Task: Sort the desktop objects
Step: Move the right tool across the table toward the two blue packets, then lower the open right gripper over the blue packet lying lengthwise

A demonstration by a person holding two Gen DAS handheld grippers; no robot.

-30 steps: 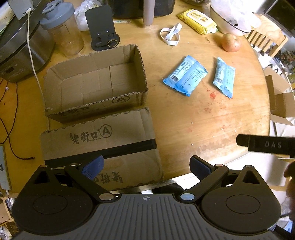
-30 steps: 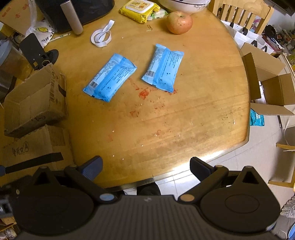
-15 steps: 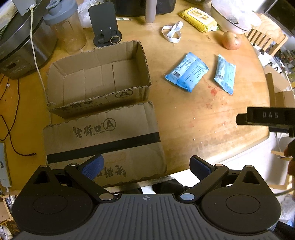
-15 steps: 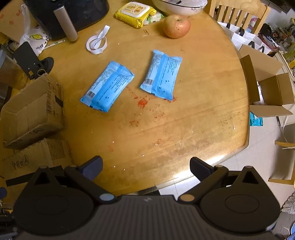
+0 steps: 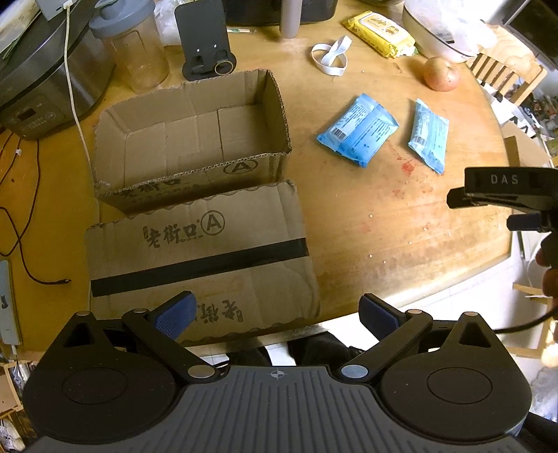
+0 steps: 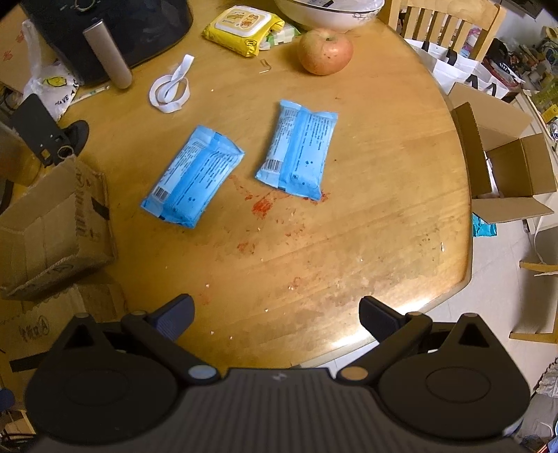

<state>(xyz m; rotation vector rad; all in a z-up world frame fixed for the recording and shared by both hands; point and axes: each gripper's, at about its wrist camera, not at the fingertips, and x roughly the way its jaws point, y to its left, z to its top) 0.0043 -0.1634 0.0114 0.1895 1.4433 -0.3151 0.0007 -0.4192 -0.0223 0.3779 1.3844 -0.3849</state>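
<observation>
Two blue packets lie flat on the round wooden table: one (image 5: 357,130) (image 6: 193,177) nearer the box, the other (image 5: 429,134) (image 6: 298,150) to its right. An open, empty cardboard box (image 5: 190,132) (image 6: 52,223) stands left of them, its long flap (image 5: 198,258) folded toward me. My left gripper (image 5: 275,312) hangs open above the flap's near edge, holding nothing. My right gripper (image 6: 275,313) is open over the table's front rim, well short of the packets; its body (image 5: 505,191) shows at the right of the left wrist view.
At the back are an apple (image 6: 326,50), a yellow wipes pack (image 6: 246,29), a white strap loop (image 6: 171,89), a bowl (image 6: 329,12), a black stand (image 5: 205,43), a shaker bottle (image 5: 134,45) and a cooker (image 5: 42,87). A carton (image 6: 502,163) and chair (image 6: 446,21) stand beside the table.
Both grippers have moved forward over the table; the packets and the box now sit lower and closer in both views. Both stay open. Nothing on the table moved.
</observation>
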